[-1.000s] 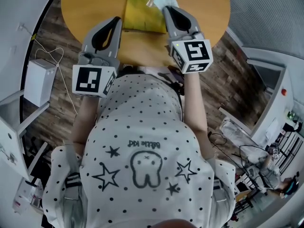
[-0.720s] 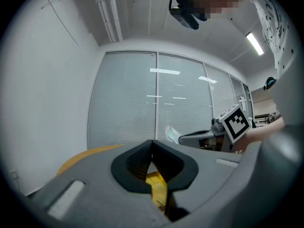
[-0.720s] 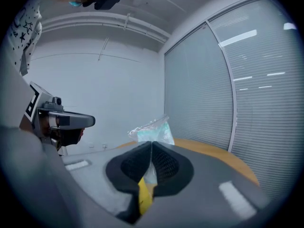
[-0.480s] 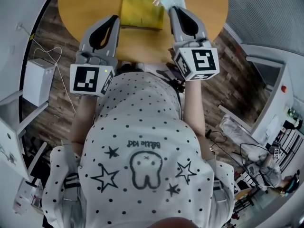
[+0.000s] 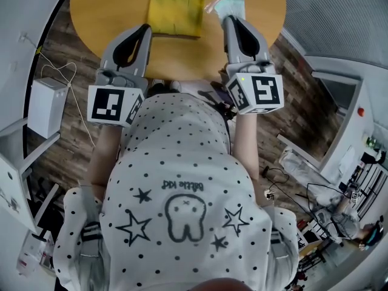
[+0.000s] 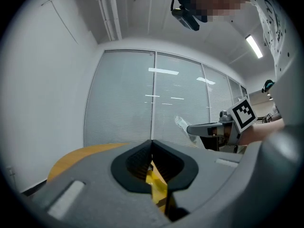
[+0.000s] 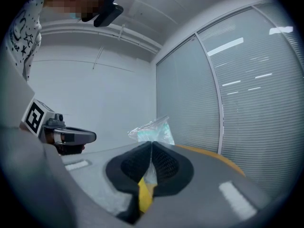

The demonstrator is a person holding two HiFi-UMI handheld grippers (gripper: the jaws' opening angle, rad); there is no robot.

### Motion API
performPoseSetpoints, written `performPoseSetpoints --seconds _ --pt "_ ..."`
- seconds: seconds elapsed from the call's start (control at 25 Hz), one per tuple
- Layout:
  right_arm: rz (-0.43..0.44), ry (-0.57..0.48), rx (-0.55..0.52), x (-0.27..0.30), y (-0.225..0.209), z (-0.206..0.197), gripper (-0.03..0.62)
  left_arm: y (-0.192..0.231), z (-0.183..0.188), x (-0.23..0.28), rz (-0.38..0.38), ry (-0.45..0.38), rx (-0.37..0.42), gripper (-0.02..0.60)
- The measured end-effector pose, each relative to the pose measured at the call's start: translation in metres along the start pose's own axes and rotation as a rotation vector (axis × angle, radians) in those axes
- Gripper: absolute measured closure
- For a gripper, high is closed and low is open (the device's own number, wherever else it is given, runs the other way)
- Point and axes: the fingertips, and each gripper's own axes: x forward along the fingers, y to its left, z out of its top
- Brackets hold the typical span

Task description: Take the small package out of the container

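Over the wooden table (image 5: 106,14), the right tool (image 5: 229,19) pinches the small package (image 5: 228,3) beside the yellow container (image 5: 176,16)

The head view looks steeply down onto the round orange wooden desk (image 5: 103,11) at its top edge. Views on the left tongs (image 5: 145,28) and right tongs (image 5: 229,19) sit low, close behind their jaws, facing level toward a slatted glass wall (image 6: 128,99); each catches the other tongs. Head and right views share the small clear plastic package (image 5: 227,5).

Round wooden table (image 5: 100,17), white box (image 5: 45,105) on dark plank floor (image 5: 66,150), glass wall with closed blinds (image 6: 128,103)
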Motion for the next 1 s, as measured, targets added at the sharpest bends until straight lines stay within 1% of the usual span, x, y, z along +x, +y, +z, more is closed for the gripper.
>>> performPoseSetpoints --seconds 0.2,0.4,0.52,0.72,0.88,1.0 --pt "-0.025 -0.033 0.021 -0.018 0.0 0.012 0.591 -0.001 0.0 -0.003 -0.003 -0.005 -0.001 0.571" --pt "-0.055 -0.065 0.019 -0.039 0.0 0.019 0.591 -0.006 0.007 -0.007 -0.016 -0.029 -0.001 0.571" --pt "-0.091 -0.078 0.032 -0.05 -0.006 0.018 0.591 -0.007 0.005 -0.009 -0.018 -0.027 0.0 0.571" --pt "-0.117 -0.076 0.036 -0.068 -0.009 0.015 0.591 -0.006 0.001 -0.016 -0.018 -0.016 -0.001 0.571" --pt "-0.158 -0.095 0.047 -0.088 -0.016 0.015 0.591 -0.009 0.001 -0.018 -0.03 -0.016 0.005 0.571" --pt "-0.182 -0.089 0.059 -0.102 -0.017 0.01 0.591 -0.008 0.001 -0.02 -0.026 -0.017 0.001 0.571"
